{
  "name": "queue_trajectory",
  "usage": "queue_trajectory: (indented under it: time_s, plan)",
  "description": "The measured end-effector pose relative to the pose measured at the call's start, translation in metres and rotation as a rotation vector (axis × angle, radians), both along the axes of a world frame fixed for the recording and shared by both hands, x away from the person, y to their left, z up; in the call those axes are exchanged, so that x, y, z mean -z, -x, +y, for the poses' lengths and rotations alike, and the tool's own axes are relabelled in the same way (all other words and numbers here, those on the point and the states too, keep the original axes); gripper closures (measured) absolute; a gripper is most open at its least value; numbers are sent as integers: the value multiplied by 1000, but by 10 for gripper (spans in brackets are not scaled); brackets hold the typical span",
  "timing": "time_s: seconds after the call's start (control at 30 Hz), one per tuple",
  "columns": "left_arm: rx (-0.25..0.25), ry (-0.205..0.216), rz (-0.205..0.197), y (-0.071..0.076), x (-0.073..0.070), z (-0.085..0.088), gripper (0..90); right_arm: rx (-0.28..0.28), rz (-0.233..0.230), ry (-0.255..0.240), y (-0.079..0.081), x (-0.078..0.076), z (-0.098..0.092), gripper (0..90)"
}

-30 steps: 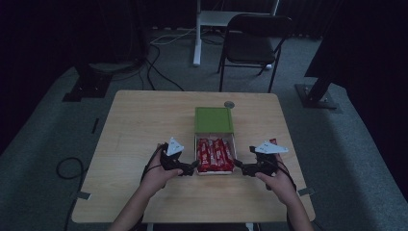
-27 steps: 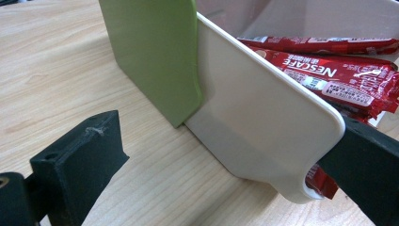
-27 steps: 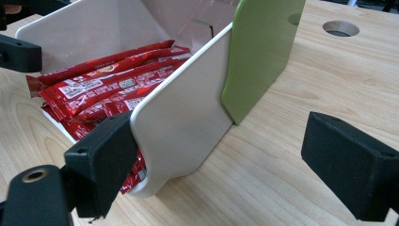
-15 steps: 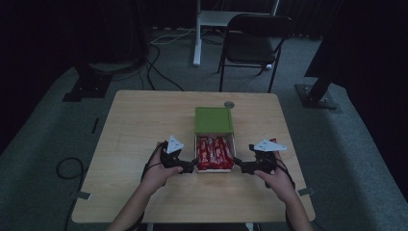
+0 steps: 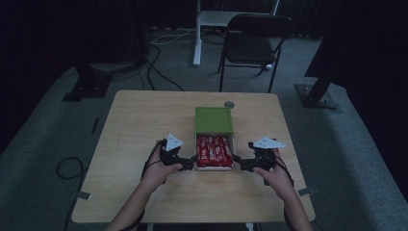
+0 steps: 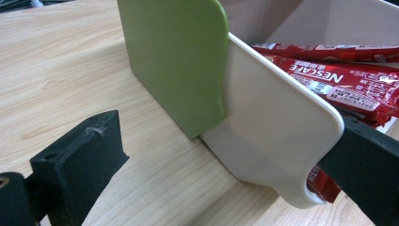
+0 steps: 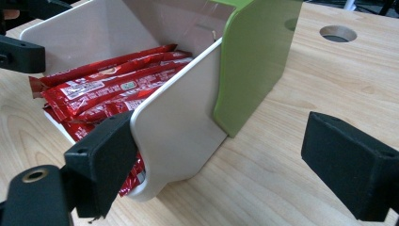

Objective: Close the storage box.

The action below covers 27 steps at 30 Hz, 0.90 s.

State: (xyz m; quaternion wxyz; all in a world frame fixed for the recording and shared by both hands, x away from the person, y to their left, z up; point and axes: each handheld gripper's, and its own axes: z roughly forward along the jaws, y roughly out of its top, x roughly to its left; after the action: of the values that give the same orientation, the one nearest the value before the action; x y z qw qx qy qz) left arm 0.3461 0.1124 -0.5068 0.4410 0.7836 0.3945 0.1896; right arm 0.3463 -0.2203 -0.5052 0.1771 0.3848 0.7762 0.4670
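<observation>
High view: both grippers flank a cream plastic box (image 5: 214, 167) at table centre.
Left gripper (image 5: 192, 159) at 9 o'clock and right gripper (image 5: 236, 161) at 3, jaws spread, each straddling a side wall. Red sachets (image 5: 213, 149) inside; green sliding lid (image 5: 213, 120) at 12.

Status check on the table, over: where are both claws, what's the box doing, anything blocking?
Left claw open, straddling the box's left wall. Right claw open, straddling the right wall. Box on table, green lid half slid back, red packets exposed. Nothing in the way.
</observation>
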Motion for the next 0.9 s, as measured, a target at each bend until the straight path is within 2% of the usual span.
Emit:
queue_trajectory:
  time_s: [0.3, 0.47, 0.9]
  plan:
    - [-11, 1, -3, -5, 0, 0, 25, 10, 4, -14, -4, 1, 0, 109]
    - [-5, -4, 1, -7, -1, -2, 26, 14, -3, 2, -8, -1, 0, 108]
    - [-15, -8, 5, -15, -2, 0, 25, 21, 1, 2, -15, -2, 2, 109]
